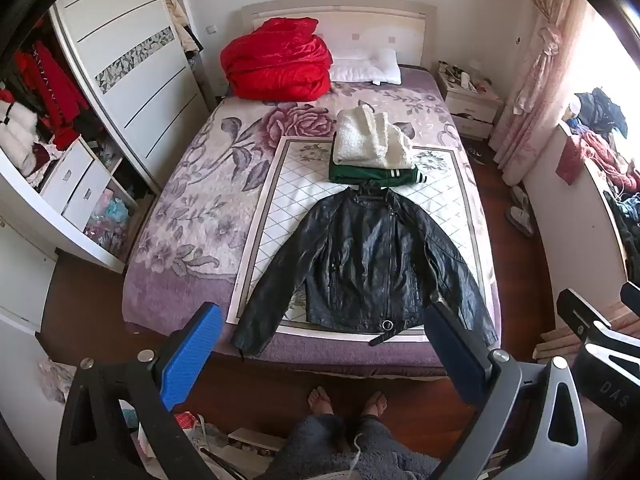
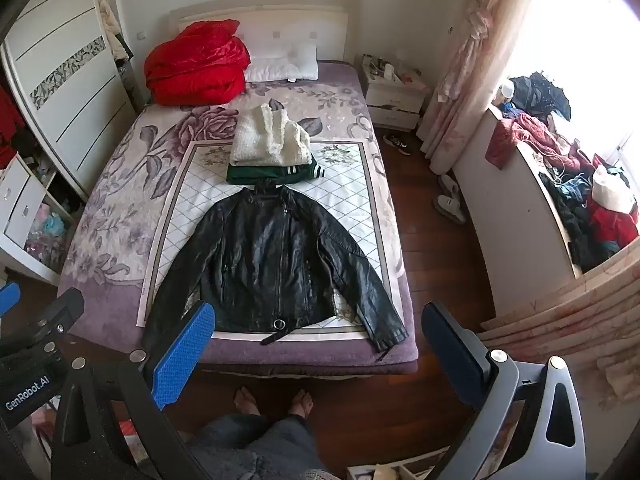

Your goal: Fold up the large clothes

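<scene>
the black leather jacket lay flat below the folded pile, probably heavy and slick; take its sleeve cuffs. both grippers hung spread, empty.

- From the left wrist we look steeply down and forward over the foot of the bed, from high and well back; the wardrobe fills our left edge.
- From the right wrist, same tilt and range, set further right; the window ledge shows.
- Both views share the bed, the black jacket and the person's bare feet.
</scene>
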The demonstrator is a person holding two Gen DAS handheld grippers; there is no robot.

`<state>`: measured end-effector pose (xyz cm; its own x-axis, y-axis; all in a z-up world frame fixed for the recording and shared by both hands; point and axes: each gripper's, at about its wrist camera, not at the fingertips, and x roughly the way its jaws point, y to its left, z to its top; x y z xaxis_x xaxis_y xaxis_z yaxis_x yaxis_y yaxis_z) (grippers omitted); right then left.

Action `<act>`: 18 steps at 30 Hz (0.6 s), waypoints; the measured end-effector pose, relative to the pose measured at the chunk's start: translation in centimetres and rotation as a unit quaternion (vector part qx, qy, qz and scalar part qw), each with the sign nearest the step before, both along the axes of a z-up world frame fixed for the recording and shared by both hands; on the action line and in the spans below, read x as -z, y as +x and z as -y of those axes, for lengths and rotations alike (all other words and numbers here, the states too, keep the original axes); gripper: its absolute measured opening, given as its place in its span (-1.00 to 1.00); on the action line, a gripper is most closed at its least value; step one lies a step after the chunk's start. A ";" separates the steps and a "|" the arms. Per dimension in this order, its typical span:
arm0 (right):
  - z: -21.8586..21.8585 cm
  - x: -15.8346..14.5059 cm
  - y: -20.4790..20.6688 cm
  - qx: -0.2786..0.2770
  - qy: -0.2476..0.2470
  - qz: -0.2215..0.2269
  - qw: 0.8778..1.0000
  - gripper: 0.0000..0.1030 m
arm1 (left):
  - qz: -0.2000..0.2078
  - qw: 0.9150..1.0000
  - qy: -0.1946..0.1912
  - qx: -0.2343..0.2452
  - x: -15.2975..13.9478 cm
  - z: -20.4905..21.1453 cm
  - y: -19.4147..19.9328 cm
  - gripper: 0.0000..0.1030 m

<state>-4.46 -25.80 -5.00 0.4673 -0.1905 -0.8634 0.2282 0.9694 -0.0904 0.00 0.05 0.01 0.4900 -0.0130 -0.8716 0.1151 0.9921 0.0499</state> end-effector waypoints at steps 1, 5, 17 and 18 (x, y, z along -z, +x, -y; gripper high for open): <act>0.0 0.0 0.0 0.000 -0.001 -0.001 1.000 1.00 | 0.000 1.000 0.000 -0.001 0.0 0.0 0.0 0.99; 0.0 -0.1 0.0 0.000 0.001 -0.002 1.000 1.00 | 0.003 1.000 0.000 -0.001 -0.1 0.0 -0.1 0.99; -0.1 -0.2 0.0 0.000 0.001 -0.001 1.000 1.00 | 0.004 1.000 -0.001 0.006 -0.5 0.1 -0.5 0.99; -0.1 -0.2 0.0 -0.001 0.000 -0.001 1.000 1.00 | 0.004 1.000 0.000 0.006 -0.5 0.1 -0.6 0.99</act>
